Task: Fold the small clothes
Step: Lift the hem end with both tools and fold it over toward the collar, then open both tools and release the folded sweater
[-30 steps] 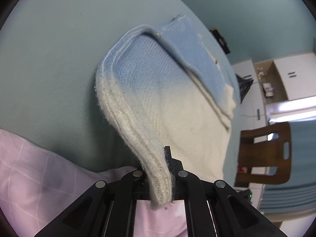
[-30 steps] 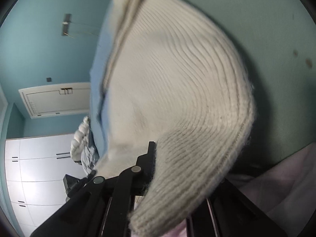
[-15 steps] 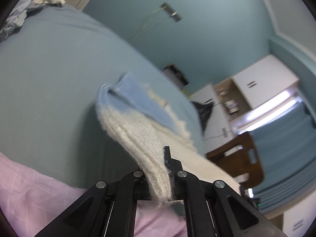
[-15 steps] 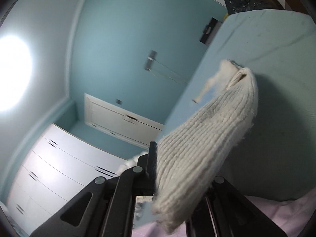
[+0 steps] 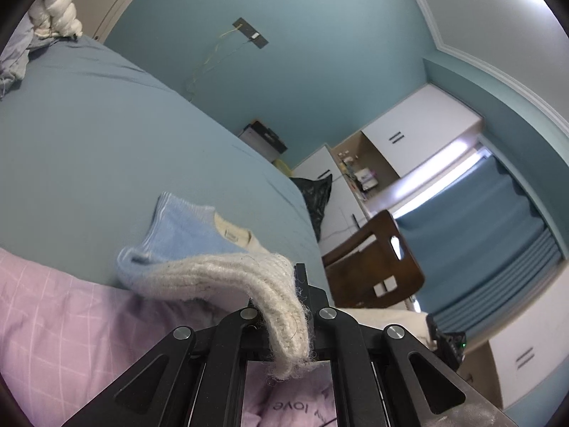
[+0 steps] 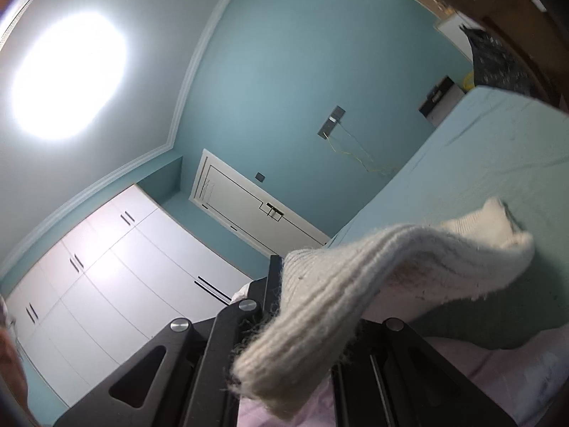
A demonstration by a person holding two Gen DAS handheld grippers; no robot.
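Observation:
A small knit sweater, light blue at the top and cream at the ribbed hem, lies folded over on the teal bed. My left gripper is shut on one corner of the cream hem, held low over the sweater. In the right wrist view my right gripper is shut on the other cream hem corner, which drapes over its fingers. Both cameras look nearly level across the bed.
A pink checked blanket lies at the near edge of the bed. A pile of clothes sits at the bed's far left. A wooden chair stands right of the bed. White wardrobes and a door line the walls.
Both grippers have swung the cream hem over and down toward the bed, away from the raised spread. The views tilted from looking down on the sweater to looking across the room.

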